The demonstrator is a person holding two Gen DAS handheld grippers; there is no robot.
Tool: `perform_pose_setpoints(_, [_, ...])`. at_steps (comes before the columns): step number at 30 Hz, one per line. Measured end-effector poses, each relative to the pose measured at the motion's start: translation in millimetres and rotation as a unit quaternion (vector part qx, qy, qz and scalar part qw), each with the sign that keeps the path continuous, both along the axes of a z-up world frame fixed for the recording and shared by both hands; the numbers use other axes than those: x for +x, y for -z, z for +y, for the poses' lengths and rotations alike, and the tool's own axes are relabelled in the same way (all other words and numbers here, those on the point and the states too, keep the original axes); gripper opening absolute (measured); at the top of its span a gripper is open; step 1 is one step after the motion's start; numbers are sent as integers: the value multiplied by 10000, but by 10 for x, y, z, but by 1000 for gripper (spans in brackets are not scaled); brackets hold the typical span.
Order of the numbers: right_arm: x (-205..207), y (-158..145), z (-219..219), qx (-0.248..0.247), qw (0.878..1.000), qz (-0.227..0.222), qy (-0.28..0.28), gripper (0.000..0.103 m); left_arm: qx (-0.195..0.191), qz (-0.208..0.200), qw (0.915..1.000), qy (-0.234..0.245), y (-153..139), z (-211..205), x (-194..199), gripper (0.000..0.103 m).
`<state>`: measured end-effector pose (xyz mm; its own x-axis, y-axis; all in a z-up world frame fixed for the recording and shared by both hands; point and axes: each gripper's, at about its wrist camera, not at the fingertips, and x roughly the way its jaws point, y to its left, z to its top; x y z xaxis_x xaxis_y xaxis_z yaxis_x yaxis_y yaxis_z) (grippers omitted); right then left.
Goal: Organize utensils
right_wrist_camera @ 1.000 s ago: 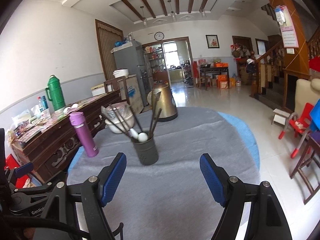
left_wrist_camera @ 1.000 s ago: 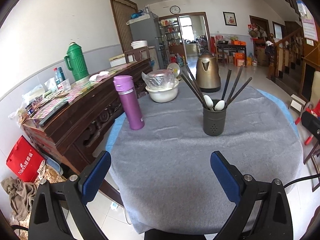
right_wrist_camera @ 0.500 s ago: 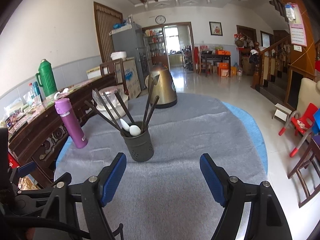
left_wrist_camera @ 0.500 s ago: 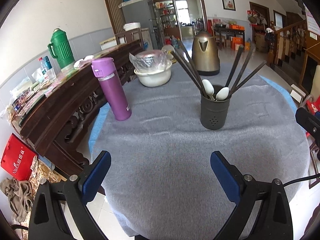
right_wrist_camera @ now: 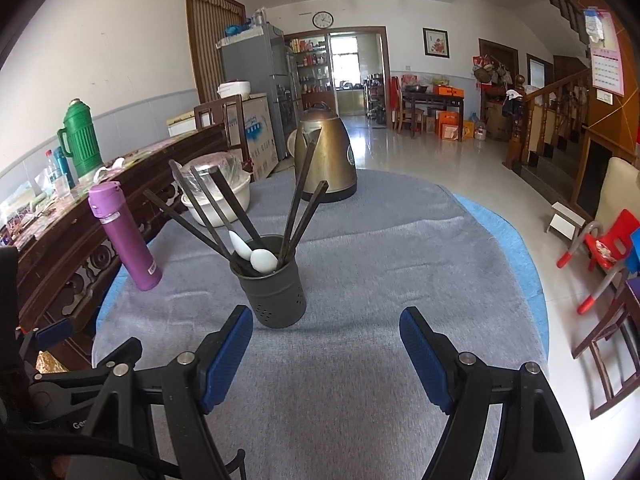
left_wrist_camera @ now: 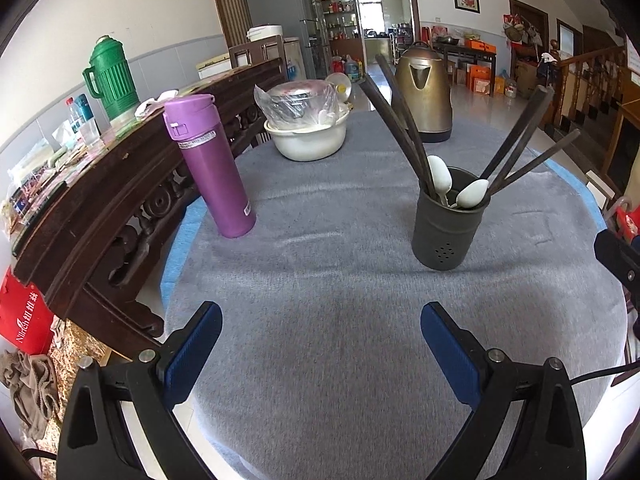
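A dark grey utensil holder [left_wrist_camera: 447,226] stands upright on the grey tablecloth [left_wrist_camera: 320,288]. It holds several dark chopsticks [left_wrist_camera: 400,120] and two white spoons [left_wrist_camera: 472,194]. The holder also shows in the right wrist view [right_wrist_camera: 273,288], with chopsticks [right_wrist_camera: 208,208] and spoons [right_wrist_camera: 262,260]. My left gripper [left_wrist_camera: 322,344] is open and empty, above the cloth, short of the holder. My right gripper [right_wrist_camera: 326,354] is open and empty, just in front and right of the holder.
A purple flask [left_wrist_camera: 212,168] stands left of the holder. A white basin with a bagged pot [left_wrist_camera: 306,128] and a brass kettle [left_wrist_camera: 424,100] stand at the far side. A dark wooden sideboard [left_wrist_camera: 100,200] runs along the left. Chairs [right_wrist_camera: 600,248] stand at the right.
Both grippers have moved forward and tilted down over the table, so the holder looks nearer and larger. Both stay open and empty.
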<state>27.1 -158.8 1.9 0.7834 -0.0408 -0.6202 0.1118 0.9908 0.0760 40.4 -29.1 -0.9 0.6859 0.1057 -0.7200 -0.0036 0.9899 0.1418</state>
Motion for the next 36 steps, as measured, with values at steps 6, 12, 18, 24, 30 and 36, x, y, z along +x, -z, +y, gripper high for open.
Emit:
perform_pose_setpoints(6, [115,67,36,-79,9999,123,-31,79,-85,88,9999,-32,31,31,128,99])
perform_pose_setpoints(12, [235,117,45,-138,9997,203,-35,79,-142,188,9997,-58,99,64,255,99])
perform_pose_setpoints(18, [395,211,76,-137,9992,361,-61,79,-180,291,9994,-97,169,130,379,99])
perform_pose_setpoints(24, [509,308,190,-133,9989,434,-151,79,-162,375,9991,-139,199,214,480,99])
perform_pose_setpoints(30, [596,432,260,29,9989,454,-134,79,17,489,9987,-141,244,303,570,99])
perform_pose_setpoints(36, [670,516,301,154,9987,479,-86,79,97,562,9983,-148,271,368,648,99])
